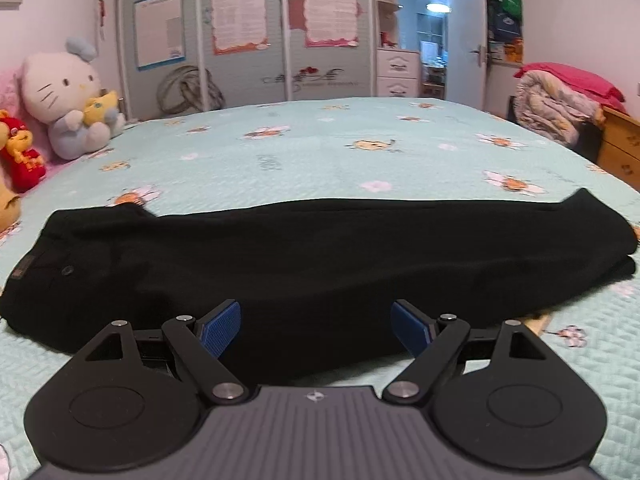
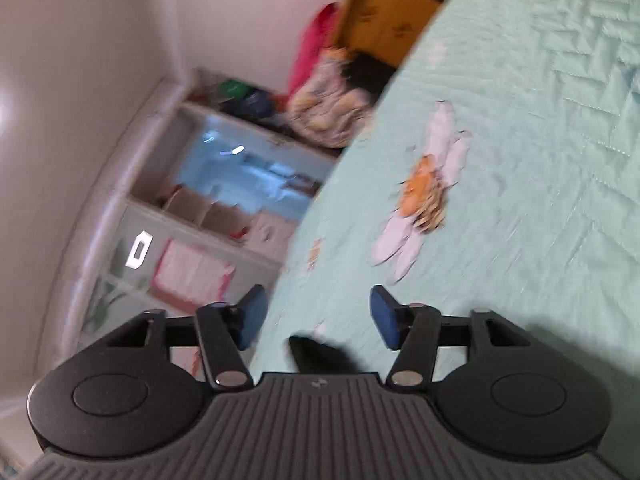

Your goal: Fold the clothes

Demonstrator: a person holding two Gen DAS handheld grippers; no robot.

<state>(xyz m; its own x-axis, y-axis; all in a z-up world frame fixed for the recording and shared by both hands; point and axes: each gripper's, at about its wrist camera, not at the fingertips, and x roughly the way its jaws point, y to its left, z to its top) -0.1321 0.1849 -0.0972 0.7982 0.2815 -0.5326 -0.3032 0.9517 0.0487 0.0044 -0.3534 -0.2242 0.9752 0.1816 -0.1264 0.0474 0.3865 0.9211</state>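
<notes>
A pair of black trousers [image 1: 304,256] lies folded lengthwise across the pale green flowered bedspread [image 1: 328,148], waistband and button at the left, leg ends at the right. My left gripper [image 1: 316,326] hovers open over the near edge of the trousers, with nothing between its blue pads. The right wrist view is rolled sideways and blurred. There my right gripper [image 2: 318,316] stands open over the bedspread [image 2: 520,160], nothing between its pads. A small dark tip of cloth [image 2: 316,354] shows just behind the fingers; I cannot tell if it touches them.
Plush toys [image 1: 68,96] sit at the bed's far left. A wardrobe with posters [image 1: 248,20] stands beyond the bed, an open doorway [image 1: 428,32] to its right. A heap of bedding [image 1: 560,100] and a wooden cabinet [image 1: 620,148] flank the bed's right edge.
</notes>
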